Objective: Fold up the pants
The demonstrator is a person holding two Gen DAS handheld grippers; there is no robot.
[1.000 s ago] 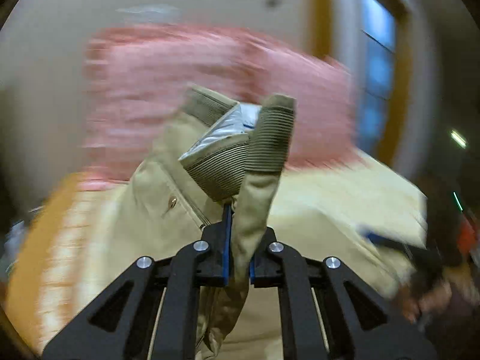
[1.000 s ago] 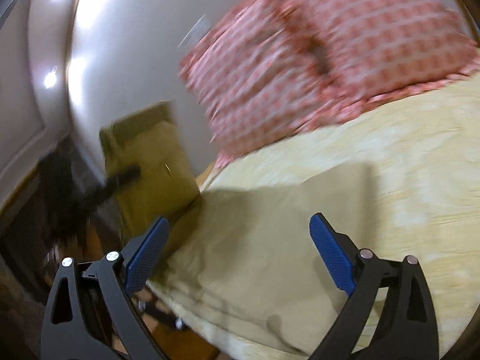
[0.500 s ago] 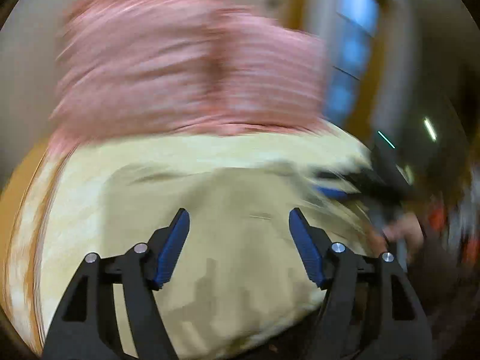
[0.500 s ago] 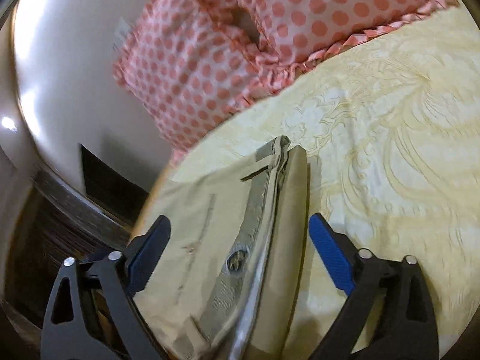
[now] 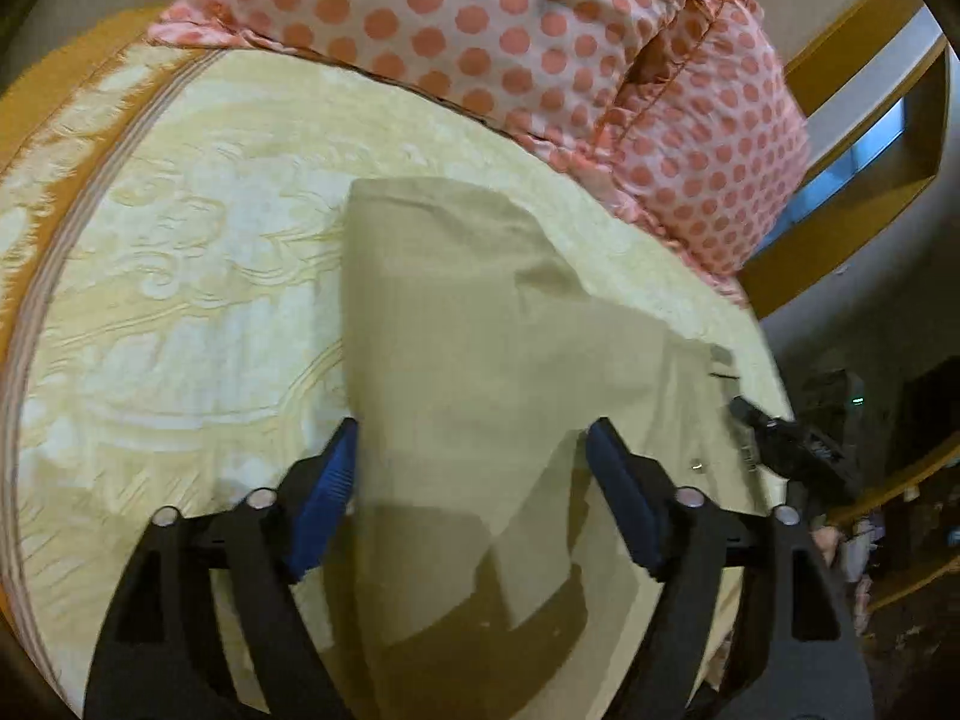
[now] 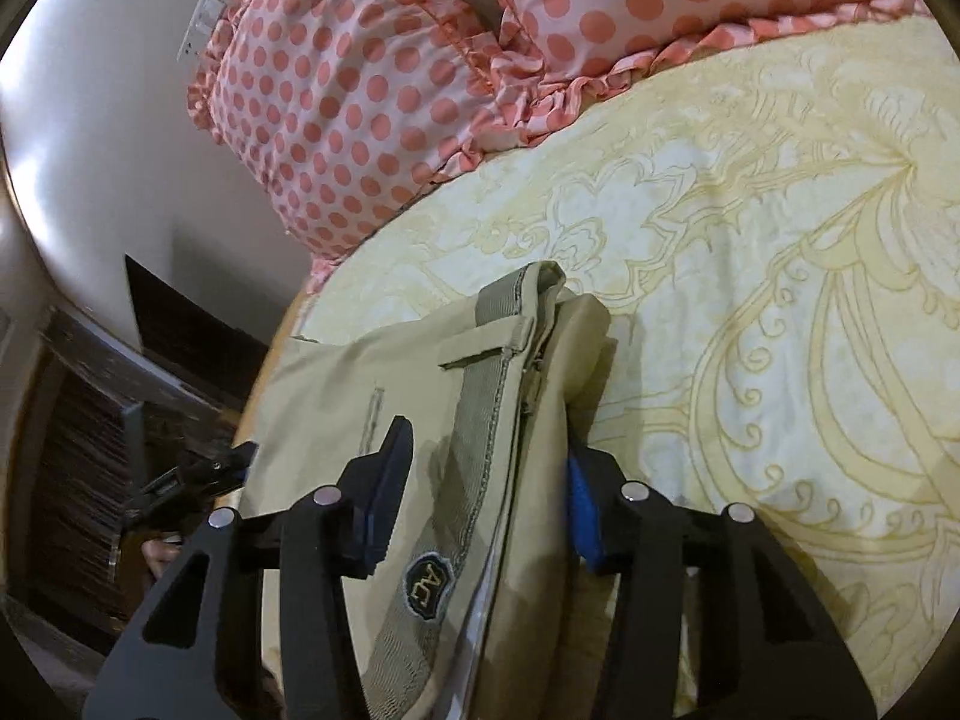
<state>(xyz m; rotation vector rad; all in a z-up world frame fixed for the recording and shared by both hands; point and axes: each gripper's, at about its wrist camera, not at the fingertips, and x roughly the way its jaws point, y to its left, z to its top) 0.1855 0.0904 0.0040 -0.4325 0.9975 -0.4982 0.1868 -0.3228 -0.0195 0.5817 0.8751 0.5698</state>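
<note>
Left gripper [image 5: 471, 468], seen from its own wrist camera: jaws spread wide, holding nothing, poised over the pants [image 5: 474, 360]. The khaki pants lie flat on the yellow patterned bedspread [image 5: 180, 276], one blue-padded finger [image 5: 324, 492] at the garment's left edge and the other over the cloth on its right side. A folded layer of the pants runs away from the gripper toward the polka-dot pillows [image 5: 540, 30], which sit at the far end of the bedspread beyond the pants. The right gripper [image 5: 780, 438] shows at the pants' right edge; its jaw state cannot be told from this view.

Right gripper [image 6: 486, 474], seen from its own wrist camera: jaws parted, released, straddling the waistband [image 6: 492, 396] of the pants [image 6: 336, 396]. No pad is seen pressing the cloth. The waistband runs between the fingers [image 6: 384, 480], with a belt loop [image 6: 486, 348] across it and a dark oval label [image 6: 427, 587] nearer the camera. The pants lie near the bedspread's [image 6: 780, 240] left edge, polka-dot pillows [image 6: 360, 90] beyond them. The left gripper [image 6: 192, 474] appears at the pants' left side, off the bed edge.
</note>
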